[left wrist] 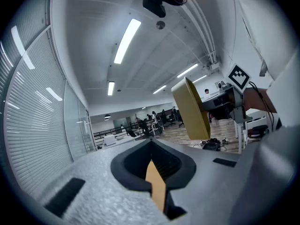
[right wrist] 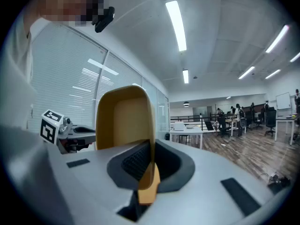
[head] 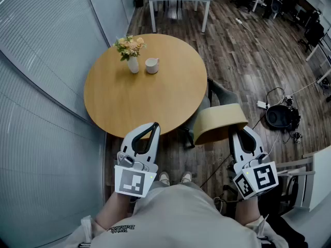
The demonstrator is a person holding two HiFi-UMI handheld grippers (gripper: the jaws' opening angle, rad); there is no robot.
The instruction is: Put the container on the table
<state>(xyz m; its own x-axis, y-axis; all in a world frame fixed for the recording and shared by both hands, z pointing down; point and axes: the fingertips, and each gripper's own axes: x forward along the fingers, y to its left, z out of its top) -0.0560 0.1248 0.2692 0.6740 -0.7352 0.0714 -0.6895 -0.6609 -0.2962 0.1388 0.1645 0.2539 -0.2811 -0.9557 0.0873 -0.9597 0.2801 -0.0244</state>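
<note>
The container (head: 220,123) is a tan, bowl-shaped shell, tipped on its side in the air just off the near right edge of the round wooden table (head: 145,97). My right gripper (head: 241,131) is shut on the container's wall (right wrist: 124,121), which runs down between the jaws. My left gripper (head: 153,126) is shut with nothing in it, its tip over the table's near edge. In the left gripper view the container (left wrist: 192,109) hangs to the right, clear of the left gripper (left wrist: 151,144).
A small vase of flowers (head: 132,53) and a white cup (head: 151,65) stand on the far left part of the table. A grey chair (head: 222,94) is tucked at the table's right. A blinds-covered glass wall (head: 41,87) runs along the left. Cables and a black bag (head: 282,117) lie on the floor at the right.
</note>
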